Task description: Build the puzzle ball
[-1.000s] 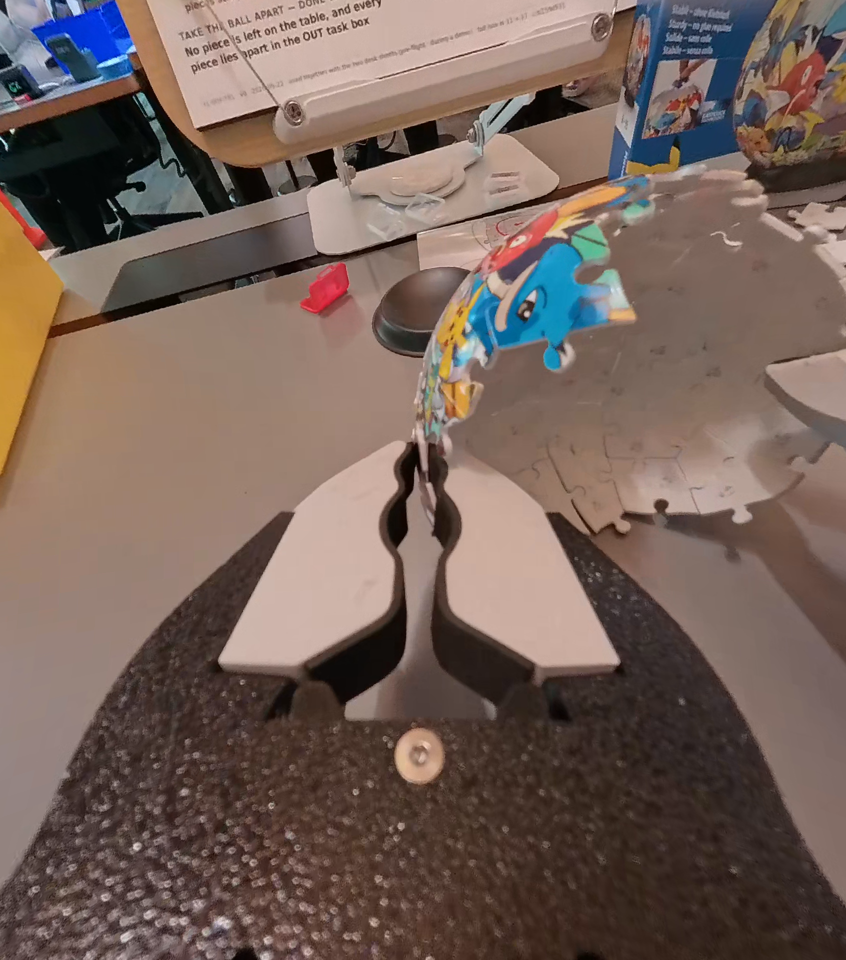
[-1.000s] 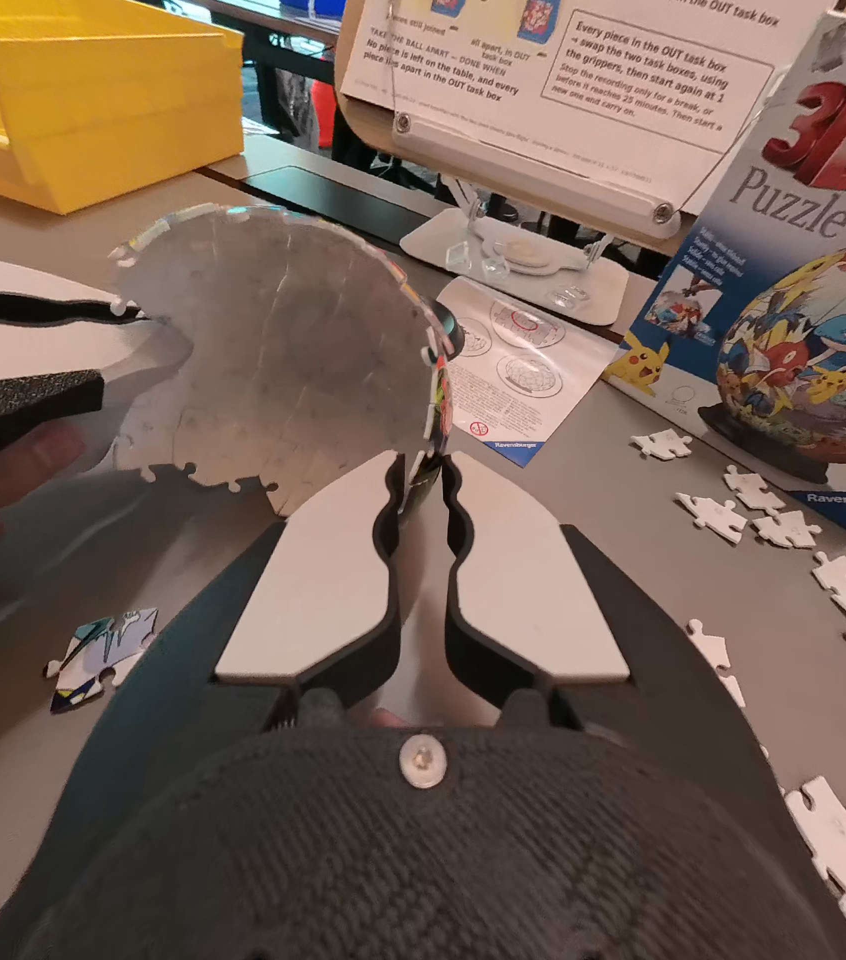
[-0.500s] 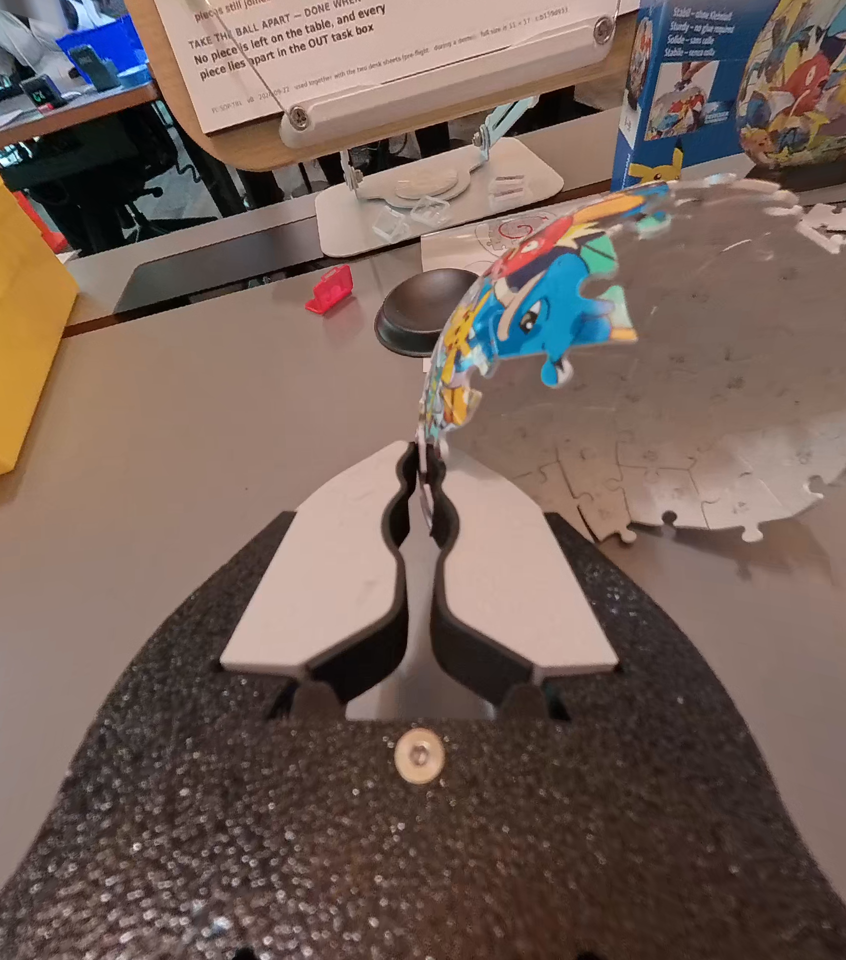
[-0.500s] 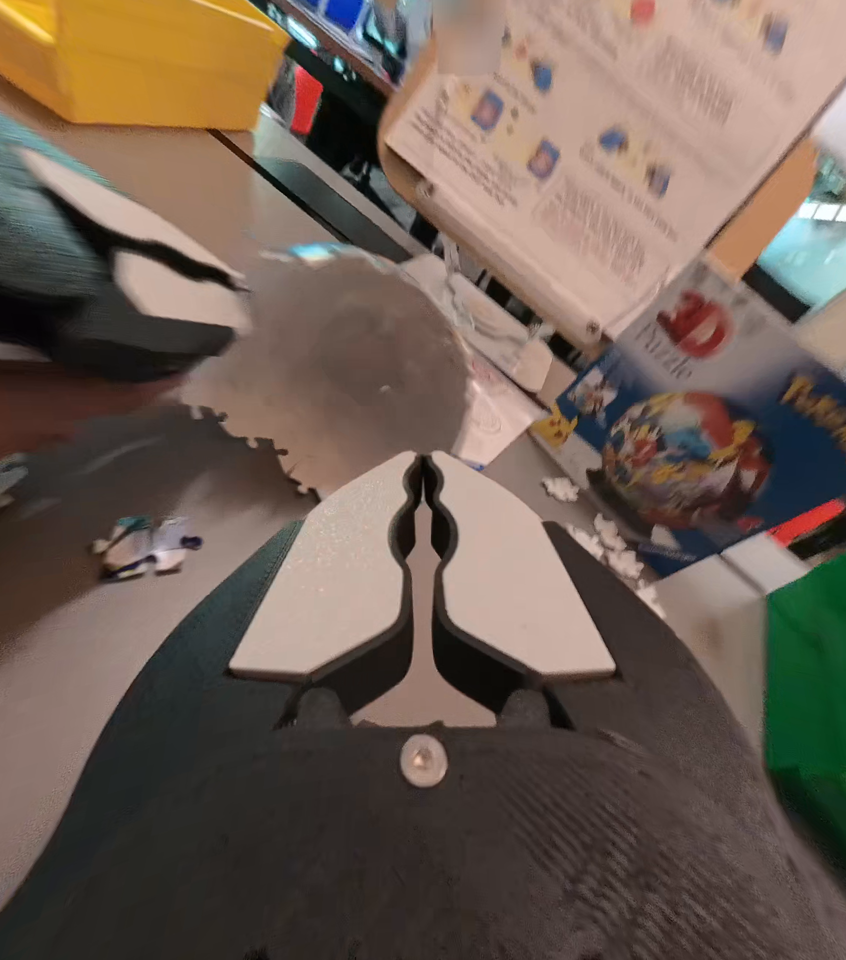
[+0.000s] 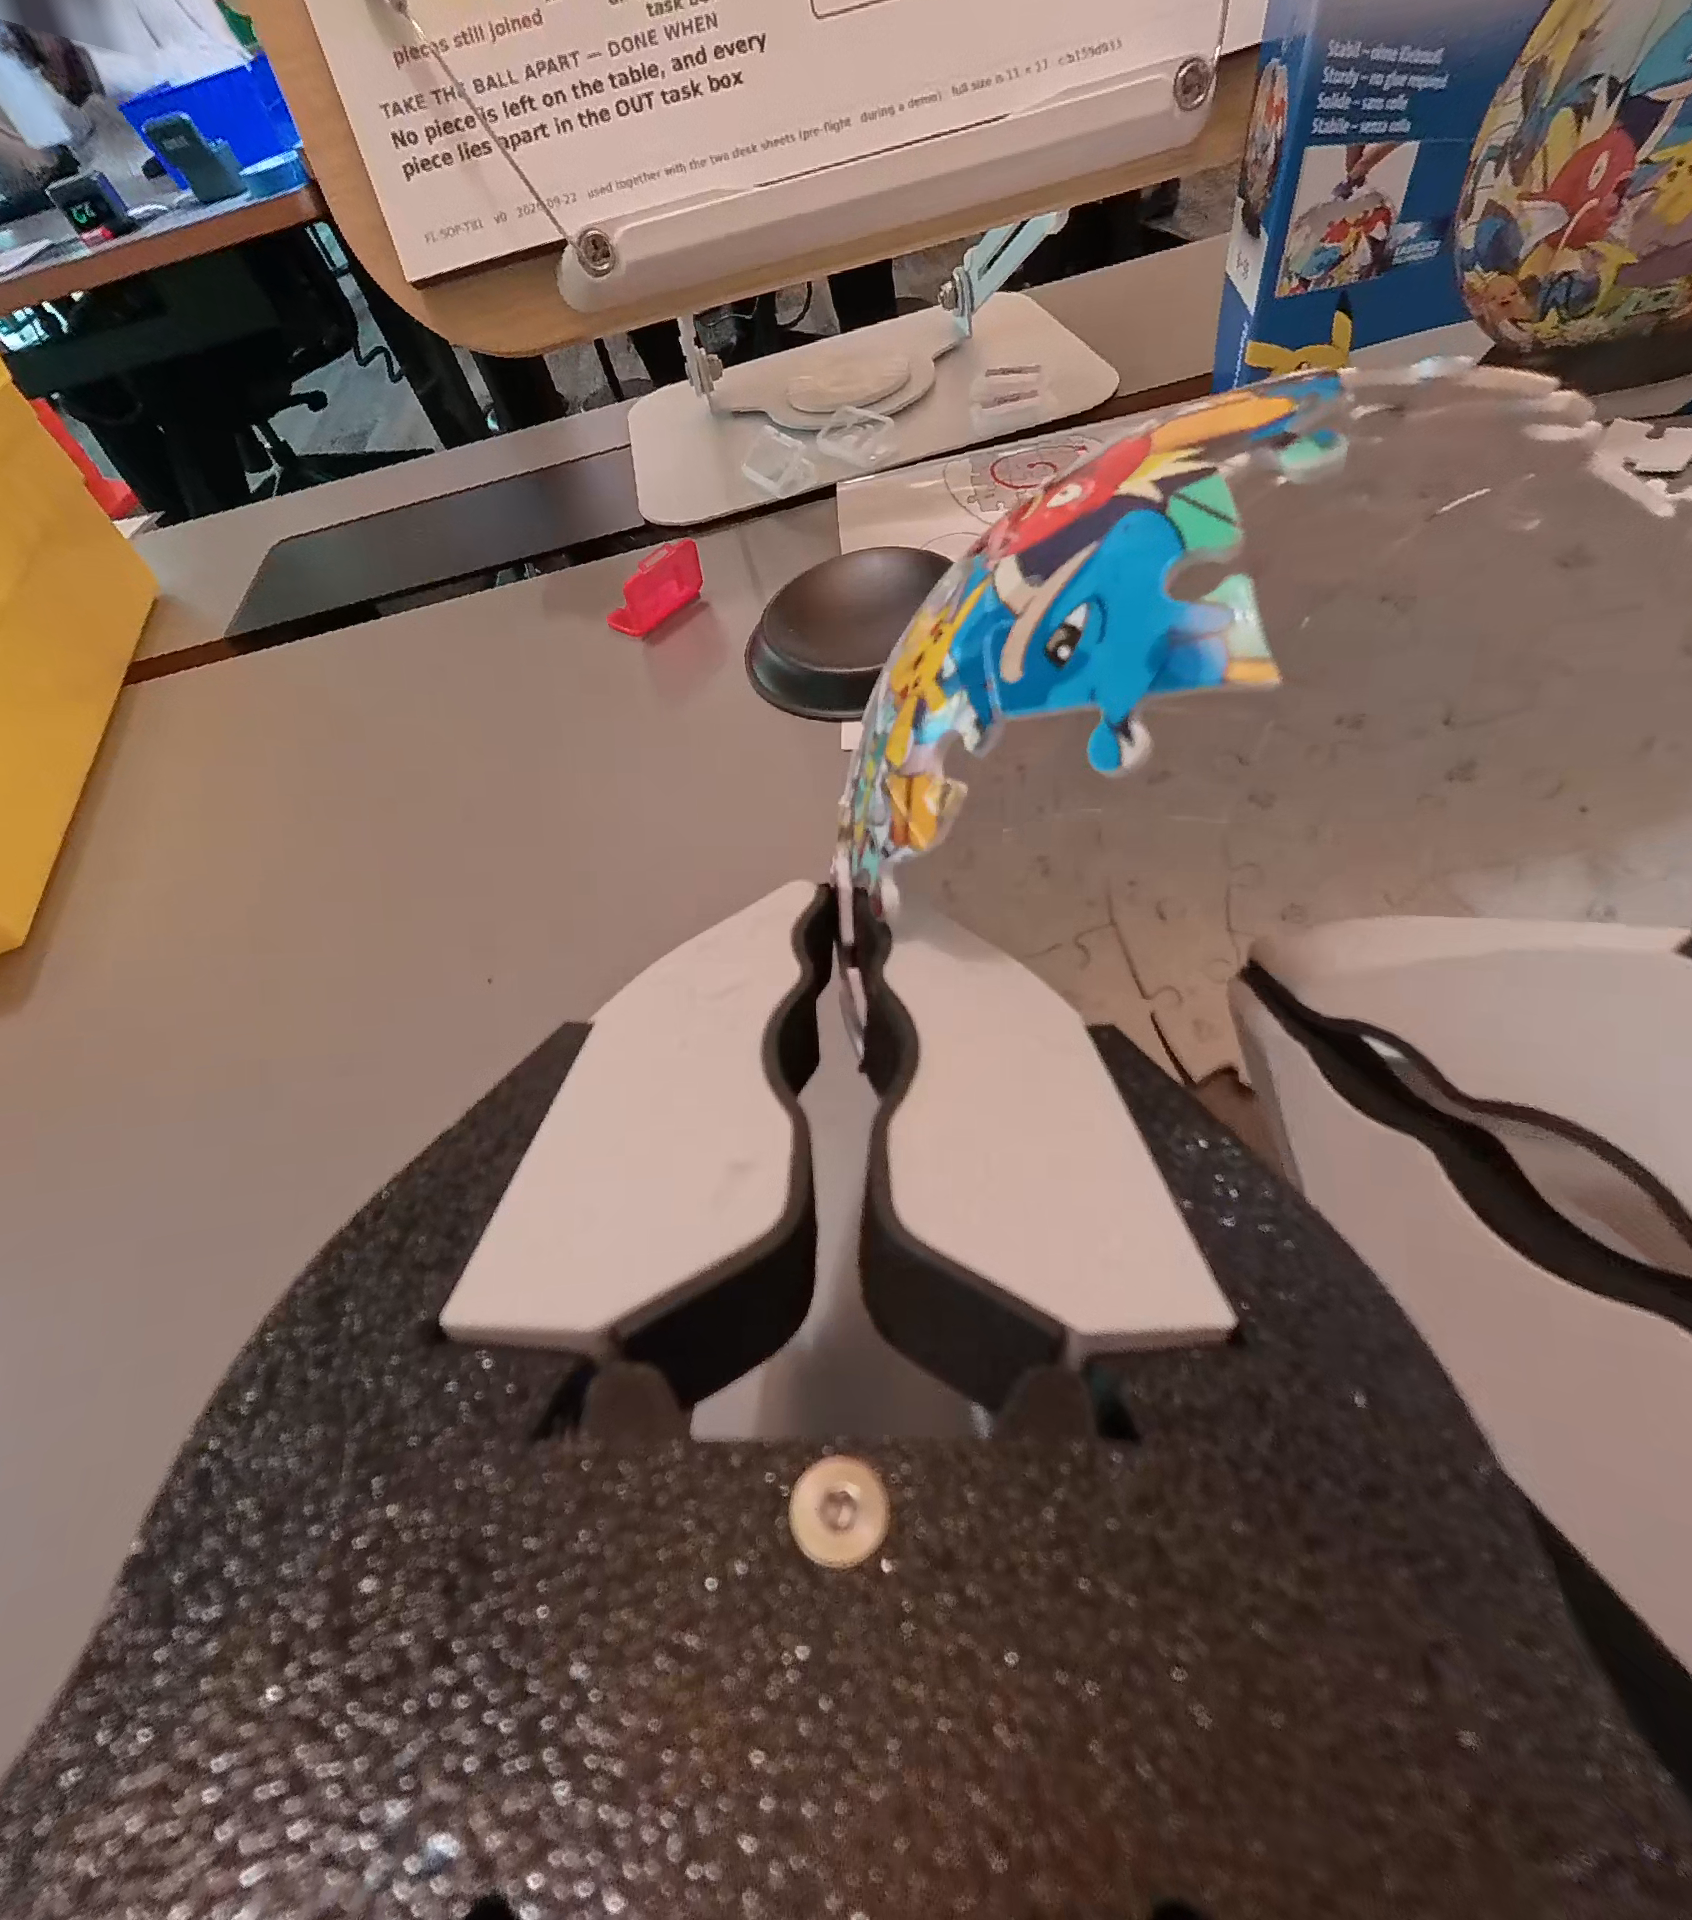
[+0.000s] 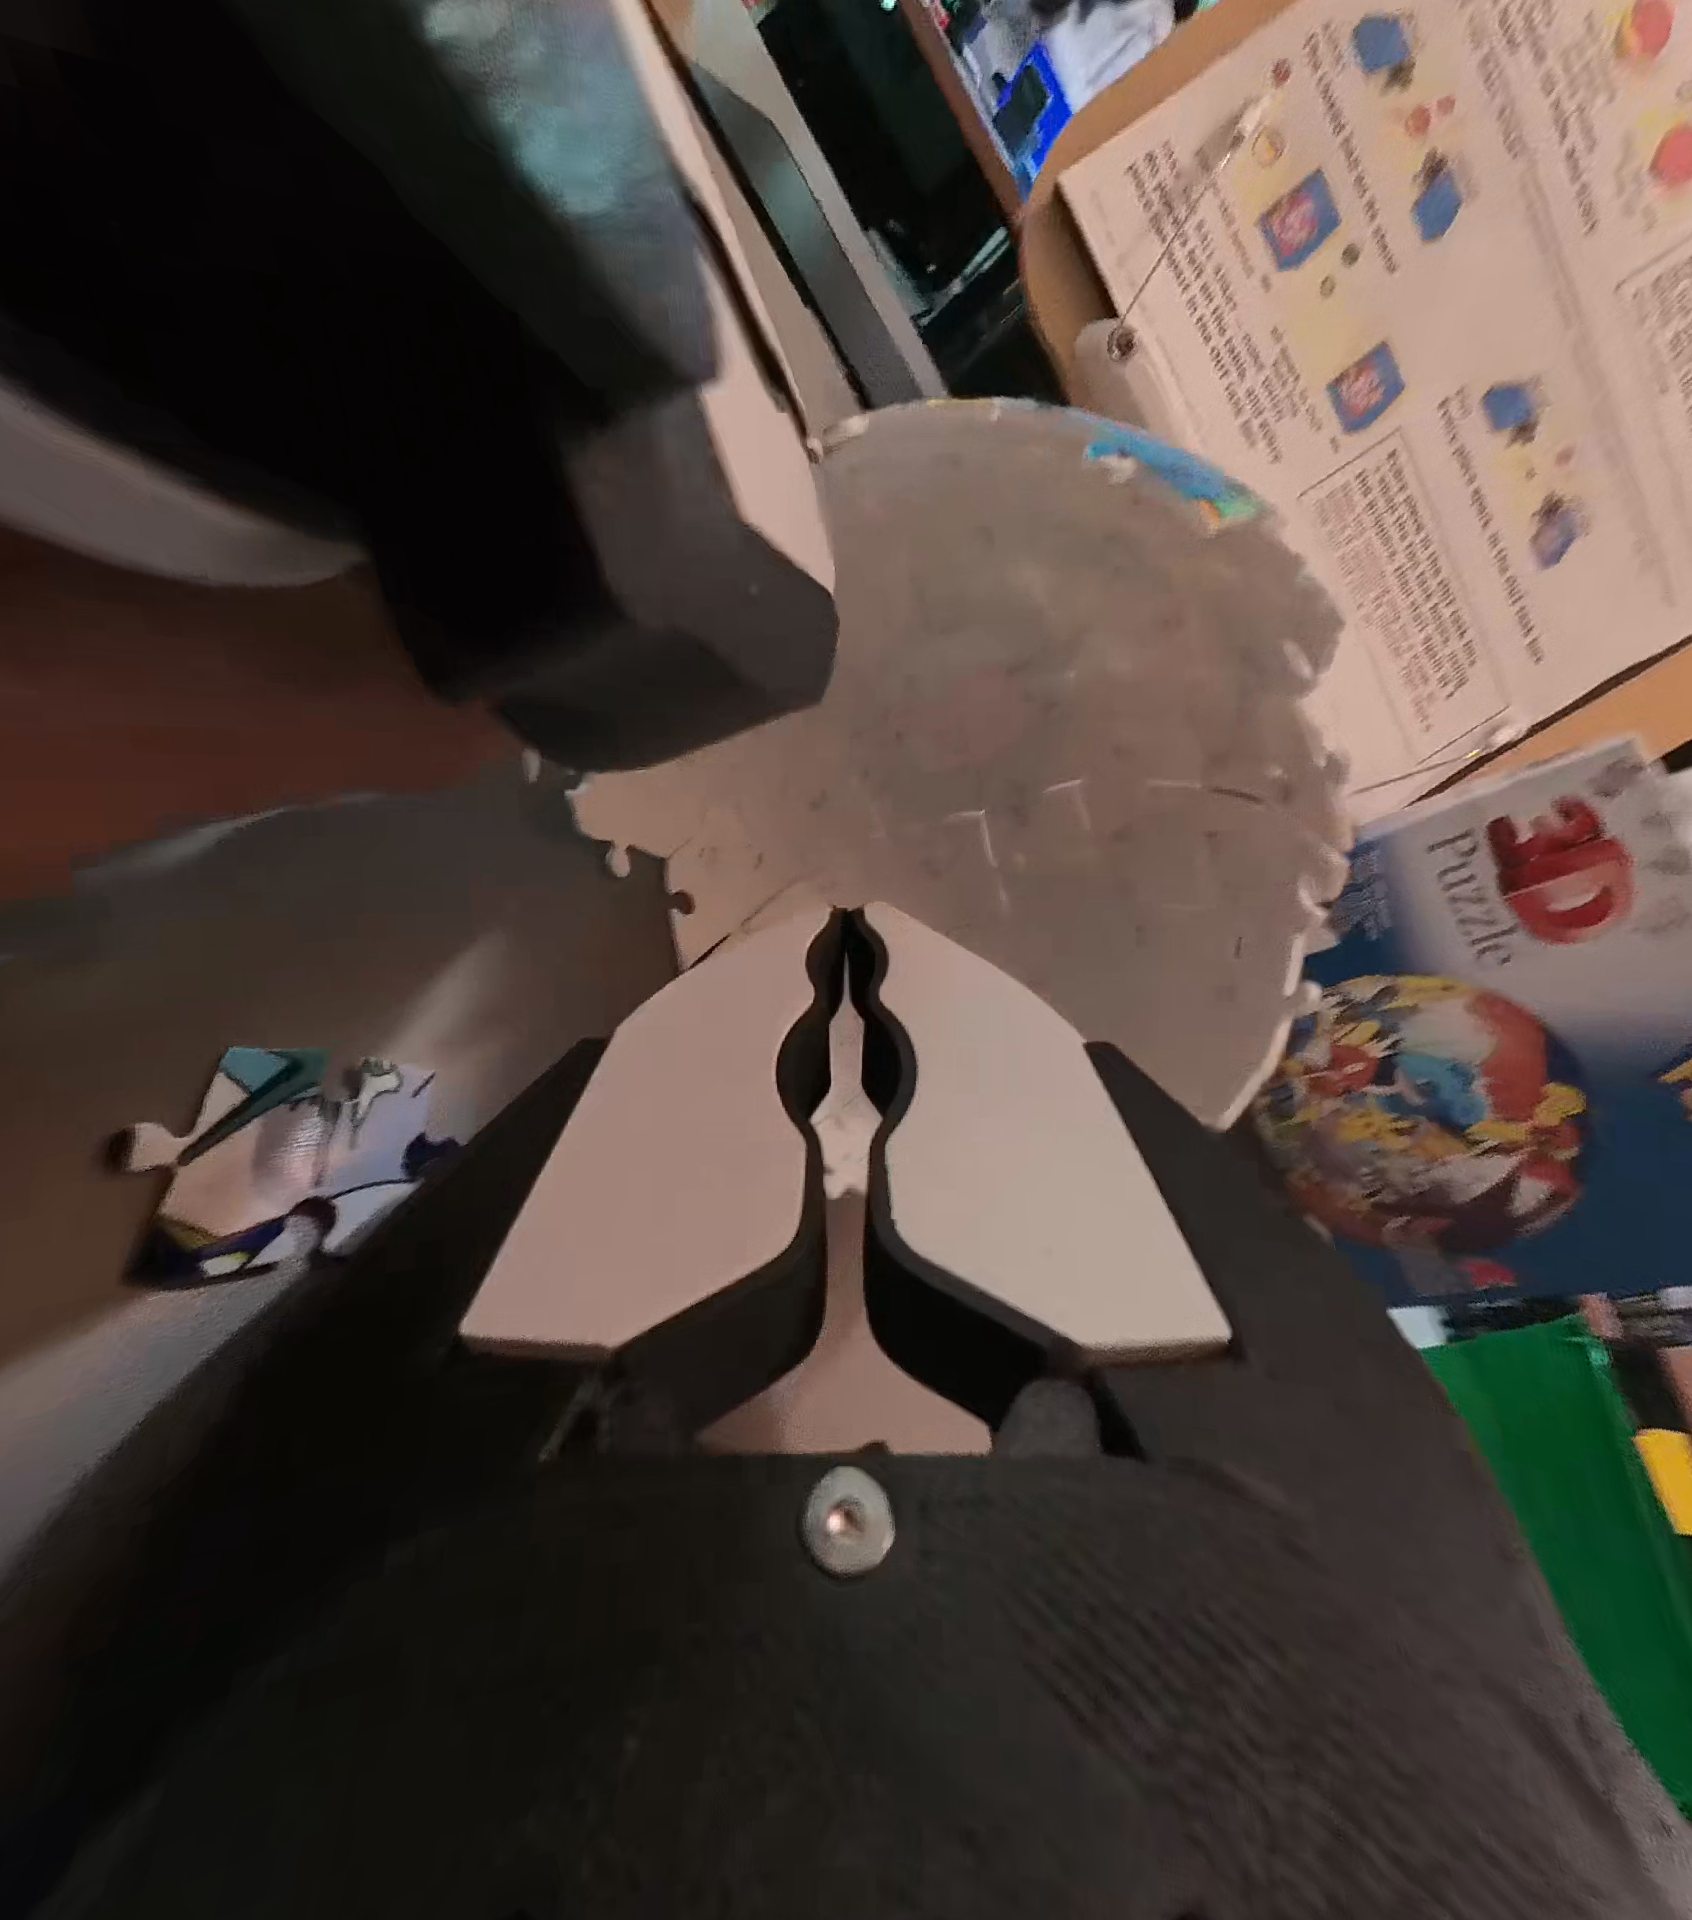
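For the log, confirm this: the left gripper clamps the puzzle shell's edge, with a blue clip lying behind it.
One thing is wrong: the clip is red, not blue, as the left wrist view shows. The left gripper does clamp the edge of the puzzle shell.

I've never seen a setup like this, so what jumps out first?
A curved, half-built shell of colourful cartoon puzzle pieces, grey inside, is pinched at its edge by the left claw. The right claw, closed, sits low beside it. The blue puzzle box stands behind.
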### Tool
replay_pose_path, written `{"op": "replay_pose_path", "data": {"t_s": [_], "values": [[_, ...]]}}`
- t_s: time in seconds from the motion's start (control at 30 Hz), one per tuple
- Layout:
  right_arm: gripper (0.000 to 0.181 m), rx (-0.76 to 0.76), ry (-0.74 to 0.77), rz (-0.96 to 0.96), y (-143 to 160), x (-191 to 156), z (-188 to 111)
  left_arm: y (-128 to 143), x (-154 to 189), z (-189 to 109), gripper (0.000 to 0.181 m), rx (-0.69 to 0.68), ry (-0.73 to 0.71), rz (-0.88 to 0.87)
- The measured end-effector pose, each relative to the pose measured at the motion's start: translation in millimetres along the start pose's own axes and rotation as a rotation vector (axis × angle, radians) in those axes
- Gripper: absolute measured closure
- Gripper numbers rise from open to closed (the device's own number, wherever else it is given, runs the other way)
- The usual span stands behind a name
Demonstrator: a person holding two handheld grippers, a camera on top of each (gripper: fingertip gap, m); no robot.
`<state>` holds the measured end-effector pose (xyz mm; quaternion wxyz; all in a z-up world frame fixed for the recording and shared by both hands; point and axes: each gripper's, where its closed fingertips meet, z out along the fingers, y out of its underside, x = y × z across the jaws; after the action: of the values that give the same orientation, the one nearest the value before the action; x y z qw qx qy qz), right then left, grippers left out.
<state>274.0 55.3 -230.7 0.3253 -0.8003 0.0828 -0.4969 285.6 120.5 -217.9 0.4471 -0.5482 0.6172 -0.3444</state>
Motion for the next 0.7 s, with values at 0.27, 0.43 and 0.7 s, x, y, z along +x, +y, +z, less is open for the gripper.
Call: {"op": "replay_pose_path", "data": {"t_s": [0.27, 0.43, 0.7], "values": [[0.181, 0.029, 0.023, -0.126, -6, -6, 12, 3, 0, 3, 0.179, -0.024, 0.034, -0.035], [0.181, 0.143, 0.045, -0.122, -18, -1, -21, 3, 3, 3, 0.179, -0.025, 0.067, -0.042], [0.151, 0.081, 0.123, 0.186, 1, 89, -36, -1, 7, 3, 0.179, 0.006, 0.078, 0.032]]}}
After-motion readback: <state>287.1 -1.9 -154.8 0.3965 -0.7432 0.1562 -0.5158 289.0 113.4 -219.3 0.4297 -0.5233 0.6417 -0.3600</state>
